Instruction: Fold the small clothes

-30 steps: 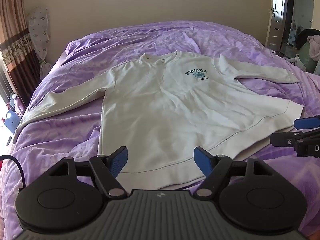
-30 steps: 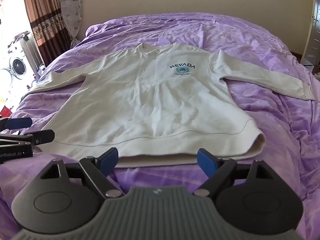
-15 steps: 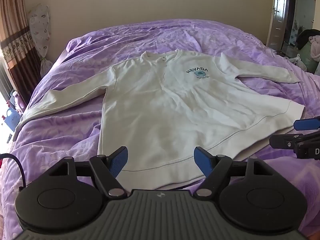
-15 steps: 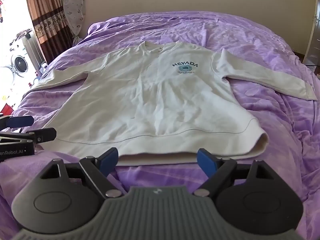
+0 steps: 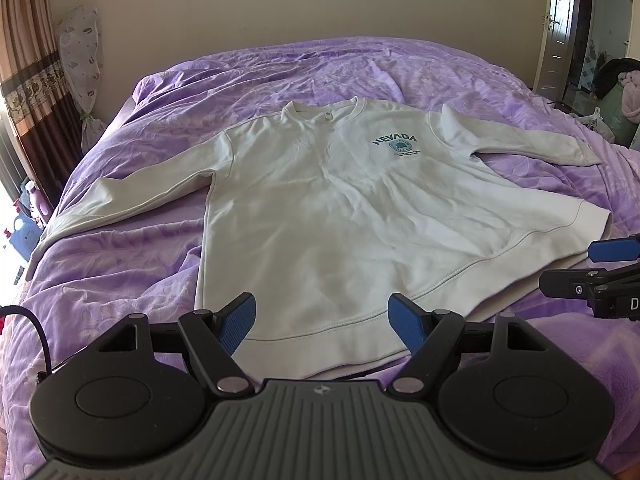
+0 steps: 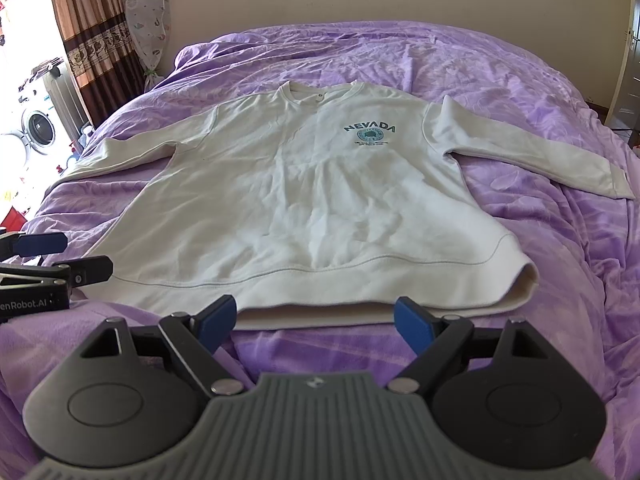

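A cream long-sleeved sweatshirt (image 5: 340,216) (image 6: 304,196) with a blue "NEVADA" print lies flat and face up on the purple bedspread (image 5: 120,280), both sleeves spread out to the sides. My left gripper (image 5: 322,320) is open just above the near hem, left of the middle, holding nothing. My right gripper (image 6: 316,322) is open just short of the hem, also holding nothing. The right gripper's fingers (image 5: 600,264) show at the right edge of the left wrist view. At the left edge of the right wrist view are the left gripper's fingers (image 6: 48,256).
The bed (image 6: 560,92) fills most of both views, with a beige wall behind it. A brown curtain (image 5: 28,92) and a patterned wrapped object (image 5: 82,60) stand at the left. A washing machine (image 6: 36,132) is at far left. An open door (image 5: 560,28) is at the right.
Both views have tipped down and drawn back slightly, so the sweatshirt sits a little lower in frame. Both grippers stay open and the sweatshirt has not moved.
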Motion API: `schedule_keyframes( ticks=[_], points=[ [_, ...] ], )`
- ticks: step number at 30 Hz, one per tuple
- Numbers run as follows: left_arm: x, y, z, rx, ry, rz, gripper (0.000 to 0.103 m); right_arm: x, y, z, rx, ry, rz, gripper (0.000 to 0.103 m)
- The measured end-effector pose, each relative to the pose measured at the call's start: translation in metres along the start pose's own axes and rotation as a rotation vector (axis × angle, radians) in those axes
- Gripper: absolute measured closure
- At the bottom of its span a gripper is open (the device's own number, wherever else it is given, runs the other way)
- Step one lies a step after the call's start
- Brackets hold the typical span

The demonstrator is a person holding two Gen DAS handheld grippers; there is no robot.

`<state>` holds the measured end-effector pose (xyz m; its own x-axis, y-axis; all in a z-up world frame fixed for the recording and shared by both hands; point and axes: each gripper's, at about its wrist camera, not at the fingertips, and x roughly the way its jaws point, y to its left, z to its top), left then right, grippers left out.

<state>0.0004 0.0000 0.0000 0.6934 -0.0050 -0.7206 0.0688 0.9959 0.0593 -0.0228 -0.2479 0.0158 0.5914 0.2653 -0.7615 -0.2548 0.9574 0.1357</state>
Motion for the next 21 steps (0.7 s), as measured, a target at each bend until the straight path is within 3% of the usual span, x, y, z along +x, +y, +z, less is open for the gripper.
schedule_keyframes(
  ticks=[21],
  points=[
    [0.0002, 0.0, 0.0003, -0.001, 0.004, 0.0, 0.015, 0.002, -0.0019, -0.0022, 0.005, 0.005, 0.001, 0.021]
  ],
)
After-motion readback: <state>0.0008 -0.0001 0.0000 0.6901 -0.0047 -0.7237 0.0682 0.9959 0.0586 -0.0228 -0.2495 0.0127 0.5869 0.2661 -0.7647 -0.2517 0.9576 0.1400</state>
